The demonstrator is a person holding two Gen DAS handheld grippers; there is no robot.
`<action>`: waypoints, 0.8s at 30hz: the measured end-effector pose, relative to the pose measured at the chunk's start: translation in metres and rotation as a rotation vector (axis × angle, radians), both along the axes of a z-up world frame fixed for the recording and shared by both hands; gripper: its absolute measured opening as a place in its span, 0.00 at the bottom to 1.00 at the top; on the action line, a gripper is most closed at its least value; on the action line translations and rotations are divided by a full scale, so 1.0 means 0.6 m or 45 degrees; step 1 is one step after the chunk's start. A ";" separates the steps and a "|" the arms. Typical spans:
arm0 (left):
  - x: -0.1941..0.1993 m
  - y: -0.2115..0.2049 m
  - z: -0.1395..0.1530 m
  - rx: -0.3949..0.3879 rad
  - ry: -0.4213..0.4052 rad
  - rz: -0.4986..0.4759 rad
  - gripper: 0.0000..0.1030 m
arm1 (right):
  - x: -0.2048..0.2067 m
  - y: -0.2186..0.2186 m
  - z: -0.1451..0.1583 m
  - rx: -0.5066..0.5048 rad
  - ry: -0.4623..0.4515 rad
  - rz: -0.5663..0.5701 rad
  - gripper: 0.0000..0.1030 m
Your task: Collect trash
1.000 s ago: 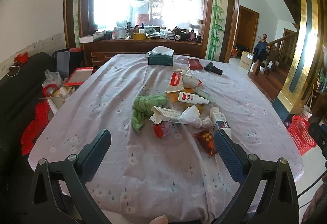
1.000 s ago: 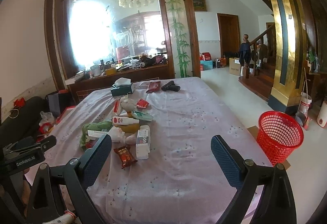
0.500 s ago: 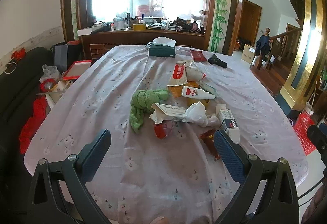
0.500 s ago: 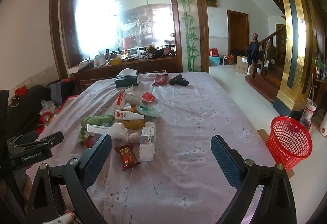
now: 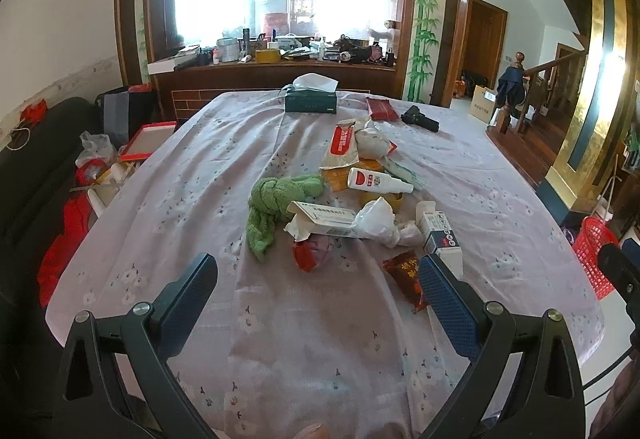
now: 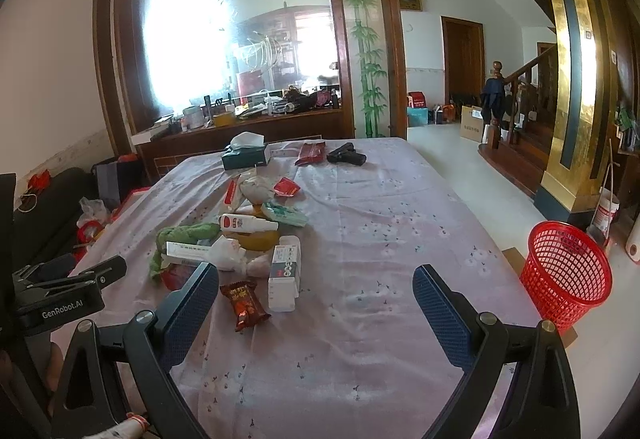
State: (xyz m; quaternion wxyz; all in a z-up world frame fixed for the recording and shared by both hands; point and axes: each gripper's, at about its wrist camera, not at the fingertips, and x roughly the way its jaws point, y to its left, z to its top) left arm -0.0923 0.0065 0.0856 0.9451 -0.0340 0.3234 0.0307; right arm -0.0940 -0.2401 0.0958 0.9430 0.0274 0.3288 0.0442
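A heap of trash lies mid-table on the lilac cloth: a green rag, a long white carton, a white bottle, a white box, a brown snack wrapper and a red wrapper. My left gripper is open and empty, just short of the heap. My right gripper is open and empty, with the snack wrapper and white box by its left finger. A red mesh basket stands on the floor to the right of the table.
A green tissue box, a dark red packet and a black gun-shaped tool lie at the table's far end. A dark sofa with clutter lines the left side. Stairs rise at the right.
Both grippers have moved forward toward the heap, which looks nearer and larger. Both stay open and empty.
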 end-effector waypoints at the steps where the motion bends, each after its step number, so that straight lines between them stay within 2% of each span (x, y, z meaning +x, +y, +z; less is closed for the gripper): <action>1: 0.005 -0.006 0.004 -0.005 0.002 -0.006 0.97 | 0.003 -0.002 -0.001 -0.001 0.001 -0.001 0.96; 6: -0.003 -0.013 0.001 0.003 -0.027 -0.022 0.97 | 0.002 0.001 -0.002 -0.001 -0.001 -0.007 0.96; 24: -0.010 -0.012 0.003 -0.007 -0.014 -0.031 0.97 | -0.005 -0.004 -0.007 0.000 0.007 -0.010 0.96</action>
